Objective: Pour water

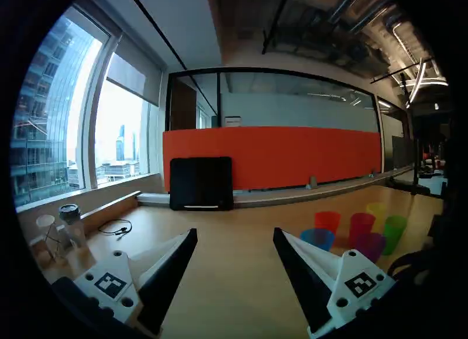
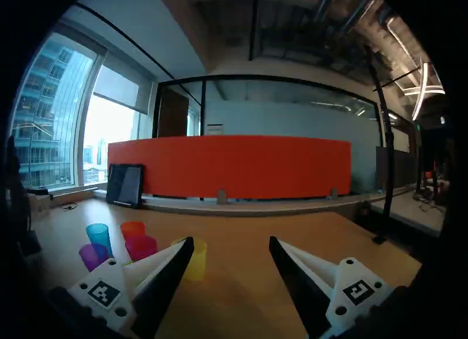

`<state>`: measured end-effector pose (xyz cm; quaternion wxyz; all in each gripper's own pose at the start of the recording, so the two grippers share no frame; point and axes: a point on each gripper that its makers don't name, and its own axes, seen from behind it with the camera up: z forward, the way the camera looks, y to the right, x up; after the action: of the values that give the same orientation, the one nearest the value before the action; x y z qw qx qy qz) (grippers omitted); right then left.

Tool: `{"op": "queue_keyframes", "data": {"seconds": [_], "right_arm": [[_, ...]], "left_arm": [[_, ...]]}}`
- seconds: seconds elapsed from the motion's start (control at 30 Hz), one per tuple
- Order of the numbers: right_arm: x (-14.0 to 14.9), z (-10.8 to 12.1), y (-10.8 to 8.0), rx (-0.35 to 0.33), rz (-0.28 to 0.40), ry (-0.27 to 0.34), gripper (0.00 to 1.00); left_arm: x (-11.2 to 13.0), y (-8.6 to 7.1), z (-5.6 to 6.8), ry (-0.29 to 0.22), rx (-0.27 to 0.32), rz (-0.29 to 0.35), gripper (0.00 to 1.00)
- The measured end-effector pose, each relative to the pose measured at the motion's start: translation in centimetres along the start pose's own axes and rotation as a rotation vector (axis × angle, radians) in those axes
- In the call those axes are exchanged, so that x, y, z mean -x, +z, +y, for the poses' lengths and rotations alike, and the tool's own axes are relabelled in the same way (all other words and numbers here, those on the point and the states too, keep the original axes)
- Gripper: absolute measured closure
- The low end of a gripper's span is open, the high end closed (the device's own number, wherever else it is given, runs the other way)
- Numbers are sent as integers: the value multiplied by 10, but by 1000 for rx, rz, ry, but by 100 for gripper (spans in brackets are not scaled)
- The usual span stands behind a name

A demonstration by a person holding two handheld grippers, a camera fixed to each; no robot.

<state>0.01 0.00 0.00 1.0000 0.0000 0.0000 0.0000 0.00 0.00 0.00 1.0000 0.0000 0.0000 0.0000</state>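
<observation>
Well, our left gripper point(image 1: 234, 231) and our right gripper point(image 2: 231, 239) are both wide open and hold nothing. On the table point(image 2: 263, 222) stand a blue cup point(image 2: 98, 235), an orange cup point(image 2: 133, 228), a pink cup point(image 2: 142, 246), a purple cup point(image 2: 92, 256) and a yellow cup point(image 2: 198, 263), close together. We cannot tell if they hold water. In the left gripper view we see a green cup point(image 1: 395, 231), and a bottle point(image 1: 71, 222) by the window point(image 1: 117, 140).

Looks like a high-rise office: long wooden desk point(image 1: 234, 263), orange divider screen point(image 1: 272, 156) at twelve o'clock, glass-walled room point(image 1: 292, 102) behind, tower-view windows point(image 1: 52, 128) at nine o'clock, exposed ceiling pipes point(image 1: 357, 11) at one o'clock.
</observation>
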Motion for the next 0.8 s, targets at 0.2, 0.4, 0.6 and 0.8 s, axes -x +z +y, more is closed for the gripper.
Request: {"op": "queue_keyframes", "data": {"seconds": [0.2,0.4,0.6,0.8], "right_arm": [[-31,-3,4,-16,-5,-2,1],[-69,-3,11,-39,-20,-1,0],[-110,-7,14,-71,-14,-5,1],[-139,-9,19,-92,-15,-5,0]], "left_arm": [[-40,13,11,2,42,9,4],[-76,29,17,3,84,5,4],[-114,43,20,5,113,-1,4],[-145,54,20,-7,128,-12,4]]}}
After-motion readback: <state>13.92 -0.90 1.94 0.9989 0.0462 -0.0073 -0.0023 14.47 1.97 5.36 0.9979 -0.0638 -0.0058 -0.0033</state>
